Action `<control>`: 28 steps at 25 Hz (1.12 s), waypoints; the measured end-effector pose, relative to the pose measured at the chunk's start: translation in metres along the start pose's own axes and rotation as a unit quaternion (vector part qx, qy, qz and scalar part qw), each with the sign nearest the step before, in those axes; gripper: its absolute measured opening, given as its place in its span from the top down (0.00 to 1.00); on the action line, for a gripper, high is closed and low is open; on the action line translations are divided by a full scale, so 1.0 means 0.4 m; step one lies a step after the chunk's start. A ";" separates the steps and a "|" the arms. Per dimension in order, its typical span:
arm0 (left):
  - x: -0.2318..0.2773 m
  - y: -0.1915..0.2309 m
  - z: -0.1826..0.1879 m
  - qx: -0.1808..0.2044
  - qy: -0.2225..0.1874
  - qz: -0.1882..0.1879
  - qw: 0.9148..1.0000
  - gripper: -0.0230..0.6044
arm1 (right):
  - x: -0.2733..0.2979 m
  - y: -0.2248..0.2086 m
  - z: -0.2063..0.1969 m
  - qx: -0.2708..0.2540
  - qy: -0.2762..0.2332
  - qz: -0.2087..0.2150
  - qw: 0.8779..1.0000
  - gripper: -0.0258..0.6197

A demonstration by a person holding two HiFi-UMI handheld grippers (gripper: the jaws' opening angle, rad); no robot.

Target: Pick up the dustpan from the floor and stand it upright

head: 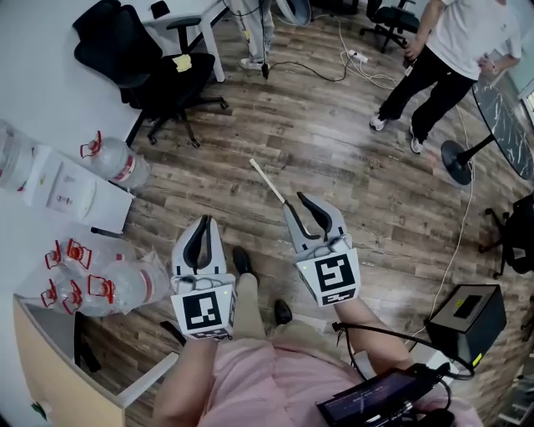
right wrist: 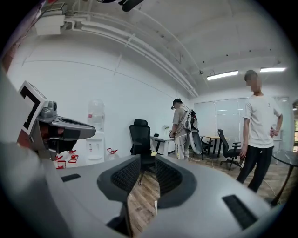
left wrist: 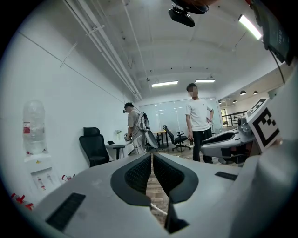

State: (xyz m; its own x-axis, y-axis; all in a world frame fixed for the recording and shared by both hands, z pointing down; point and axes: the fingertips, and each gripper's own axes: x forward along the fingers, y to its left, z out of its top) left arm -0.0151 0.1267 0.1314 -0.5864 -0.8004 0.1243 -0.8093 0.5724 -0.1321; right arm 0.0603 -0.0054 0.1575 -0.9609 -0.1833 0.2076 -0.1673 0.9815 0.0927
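A thin white handle, likely the dustpan's, lies on the wooden floor and runs under my right gripper; the pan itself is hidden. That gripper hovers over the handle's near end with its jaws a little apart and nothing between them. The right gripper view shows floor and a bit of white handle through the gap. My left gripper hangs to the left of the handle, shut and empty. Its tips nearly touch in the left gripper view, with the white handle below.
A black office chair and a white desk stand at the back left. Several water bottles crowd the left wall. A person stands at the back right near a fan stand. A black box sits at right.
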 end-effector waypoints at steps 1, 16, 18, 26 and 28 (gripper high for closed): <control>0.023 0.013 -0.005 -0.003 -0.001 0.000 1.000 0.92 | 0.025 -0.005 -0.002 -0.001 0.002 0.000 1.000 0.81; 0.460 0.376 -0.085 -0.038 0.024 0.000 0.999 0.92 | 0.589 -0.072 0.021 -0.005 0.039 -0.003 0.999 0.79; 0.508 0.424 -0.083 -0.042 0.023 0.000 0.999 0.92 | 0.653 -0.077 0.037 -0.007 0.039 -0.005 0.999 0.79; 0.619 0.514 -0.054 -0.036 0.015 -0.007 0.999 0.92 | 0.784 -0.088 0.084 -0.015 0.037 -0.009 0.999 0.79; 0.643 0.524 -0.057 -0.035 0.016 -0.008 0.999 0.92 | 0.808 -0.096 0.074 -0.015 0.041 -0.007 0.999 0.79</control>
State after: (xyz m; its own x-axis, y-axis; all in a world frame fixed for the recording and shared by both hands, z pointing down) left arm -0.3365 0.0449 0.1582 -0.5740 -0.8035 0.1579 -0.8178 0.5722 -0.0609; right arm -0.2503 -0.1008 0.1923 -0.9371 -0.2015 0.2851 -0.1720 0.9771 0.1253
